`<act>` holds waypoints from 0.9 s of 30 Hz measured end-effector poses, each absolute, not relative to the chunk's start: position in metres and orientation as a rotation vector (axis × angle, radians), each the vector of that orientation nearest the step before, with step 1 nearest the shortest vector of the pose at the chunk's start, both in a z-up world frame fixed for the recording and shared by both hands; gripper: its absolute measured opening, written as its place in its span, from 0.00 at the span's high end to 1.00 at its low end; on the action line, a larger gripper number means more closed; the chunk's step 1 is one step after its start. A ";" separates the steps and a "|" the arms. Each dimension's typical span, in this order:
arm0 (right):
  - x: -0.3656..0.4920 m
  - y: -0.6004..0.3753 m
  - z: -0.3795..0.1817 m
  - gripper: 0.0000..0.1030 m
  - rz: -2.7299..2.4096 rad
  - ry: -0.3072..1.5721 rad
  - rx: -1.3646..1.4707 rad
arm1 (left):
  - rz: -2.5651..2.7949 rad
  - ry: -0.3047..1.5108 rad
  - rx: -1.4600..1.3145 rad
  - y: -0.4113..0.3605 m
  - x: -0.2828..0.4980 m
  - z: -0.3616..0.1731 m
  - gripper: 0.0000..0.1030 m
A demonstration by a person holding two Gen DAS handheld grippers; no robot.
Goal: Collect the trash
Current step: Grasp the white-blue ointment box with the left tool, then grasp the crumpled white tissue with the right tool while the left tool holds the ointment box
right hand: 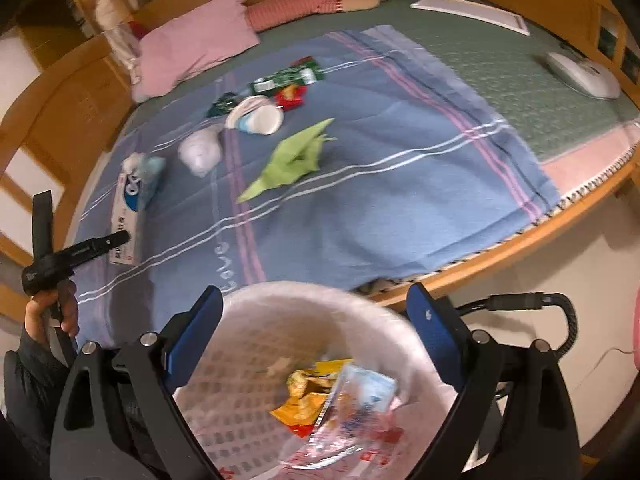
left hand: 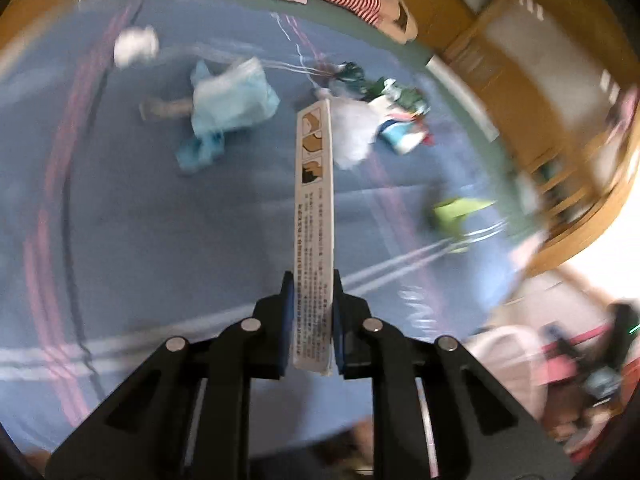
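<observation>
The left claw (left hand: 313,312) pinches a flat white carton (left hand: 314,216) edge-on above the bed's blue blanket (left hand: 160,240). Swing it over the pink bin (right hand: 248,320) between the right claw's (right hand: 316,312) spread jaws, then release low.

Home bedroom: bed (right hand: 500,60), pillow (right hand: 192,44).

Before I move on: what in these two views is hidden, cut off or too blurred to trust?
- Left wrist view: motion blur smears the bedspread and its litter; the green paper is only a streak.
- Left wrist view: the box in the left gripper shows one narrow side; its print is too small to read.
- Right wrist view: the trash basket bottom is cut off by the frame edge.
- Right wrist view: the right gripper fingers straddle the basket; contact unclear.
</observation>
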State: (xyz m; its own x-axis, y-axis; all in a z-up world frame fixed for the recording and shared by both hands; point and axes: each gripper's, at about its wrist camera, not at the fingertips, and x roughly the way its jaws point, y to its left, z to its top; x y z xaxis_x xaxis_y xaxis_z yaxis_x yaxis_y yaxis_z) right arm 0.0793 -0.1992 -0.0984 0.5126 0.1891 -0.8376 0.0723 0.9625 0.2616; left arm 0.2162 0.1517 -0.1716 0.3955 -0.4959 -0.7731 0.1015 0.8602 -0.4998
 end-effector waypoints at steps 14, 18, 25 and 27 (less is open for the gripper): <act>0.096 -0.177 -0.106 0.12 0.089 1.058 0.259 | 0.032 1.102 -0.397 0.188 0.214 -0.170 0.18; 0.118 -0.160 -0.099 0.12 0.127 1.071 0.213 | -0.019 1.156 -0.354 0.176 0.224 -0.185 0.13; 0.211 -0.098 -0.068 0.12 0.226 1.009 0.103 | 0.012 1.245 -0.052 0.136 0.232 -0.212 0.59; 0.240 -0.071 -0.069 0.12 0.265 0.997 0.052 | 0.007 1.235 -0.166 0.150 0.228 -0.206 0.59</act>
State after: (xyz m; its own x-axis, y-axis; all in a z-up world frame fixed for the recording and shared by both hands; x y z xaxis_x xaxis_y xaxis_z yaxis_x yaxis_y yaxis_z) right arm 0.2401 -0.0709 -0.0689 0.5134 0.2441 -0.8227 -0.1969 0.9666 0.1640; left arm 0.2285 0.1496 -0.2055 0.3307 -0.0851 -0.9399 -0.0951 0.9879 -0.1229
